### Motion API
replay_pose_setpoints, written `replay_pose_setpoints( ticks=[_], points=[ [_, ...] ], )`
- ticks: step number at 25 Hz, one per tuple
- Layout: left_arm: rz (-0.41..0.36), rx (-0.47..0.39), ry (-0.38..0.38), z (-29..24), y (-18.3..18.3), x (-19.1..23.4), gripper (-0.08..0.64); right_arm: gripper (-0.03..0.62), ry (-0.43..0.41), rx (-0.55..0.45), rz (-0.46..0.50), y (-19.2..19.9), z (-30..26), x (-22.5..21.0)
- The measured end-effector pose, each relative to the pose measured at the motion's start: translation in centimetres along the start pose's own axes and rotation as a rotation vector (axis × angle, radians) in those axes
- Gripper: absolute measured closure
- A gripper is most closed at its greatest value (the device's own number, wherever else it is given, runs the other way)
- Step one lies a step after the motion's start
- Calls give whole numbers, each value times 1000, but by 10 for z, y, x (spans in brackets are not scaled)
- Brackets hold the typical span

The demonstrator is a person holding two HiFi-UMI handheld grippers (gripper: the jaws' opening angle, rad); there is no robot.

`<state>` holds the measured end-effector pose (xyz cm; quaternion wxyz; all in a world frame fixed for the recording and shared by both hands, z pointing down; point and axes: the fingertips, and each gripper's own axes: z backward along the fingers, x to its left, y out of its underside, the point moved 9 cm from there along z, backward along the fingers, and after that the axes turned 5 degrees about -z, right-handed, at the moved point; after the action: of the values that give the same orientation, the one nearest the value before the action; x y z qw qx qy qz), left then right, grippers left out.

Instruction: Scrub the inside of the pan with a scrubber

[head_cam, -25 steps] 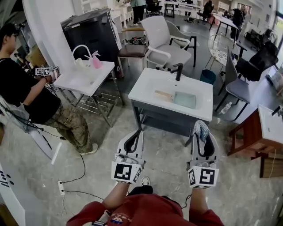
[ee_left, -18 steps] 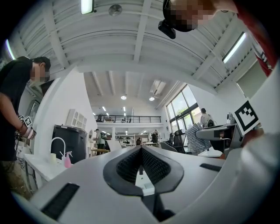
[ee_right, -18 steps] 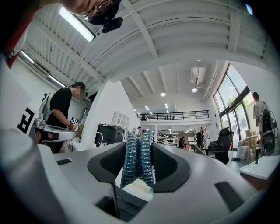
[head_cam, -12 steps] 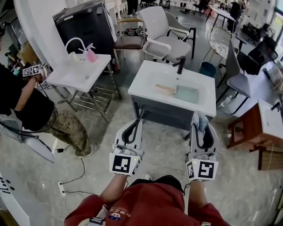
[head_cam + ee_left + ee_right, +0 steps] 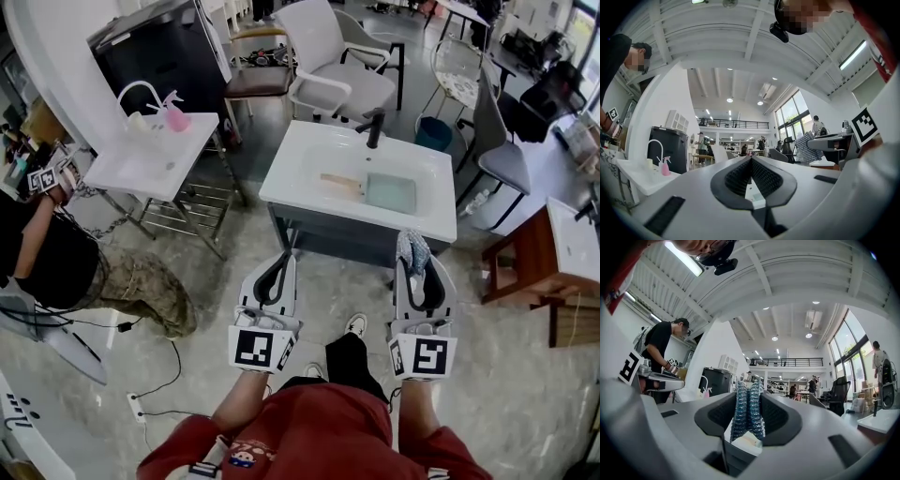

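Head view | right claw (image 5: 418,268) pinches scrubber (image 5: 411,247) | sink (image 5: 289,180) ahead | chair (image 5: 323,56) beyond

Head view: set above the person, facing steeply down, close over the left tongs (image 5: 284,261) and right tongs (image 5: 412,264), with the sink (image 5: 291,183) ahead. Each gripper view: low behind its own jaws, facing forward and upward across the hall. All three share the pink spray bottle (image 5: 174,116). The left gripper view also catches the scrubber (image 5: 808,146).
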<state>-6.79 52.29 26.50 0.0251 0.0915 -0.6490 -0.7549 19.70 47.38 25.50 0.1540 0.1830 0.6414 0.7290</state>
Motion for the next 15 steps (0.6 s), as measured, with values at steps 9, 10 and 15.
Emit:
replay_pose_setpoints(
  ticks=[9, 10, 15],
  points=[
    [-35, -5, 11, -75, 5, -3, 546, 411, 5, -3, -54, 15, -59, -49],
    [-37, -7, 9, -86, 4, -3, 546, 411, 3, -9, -61, 17, -68, -56],
    [-15, -9, 6, -147, 4, -9, 546, 411, -17, -16, -67, 21, -114, -97]
  ],
)
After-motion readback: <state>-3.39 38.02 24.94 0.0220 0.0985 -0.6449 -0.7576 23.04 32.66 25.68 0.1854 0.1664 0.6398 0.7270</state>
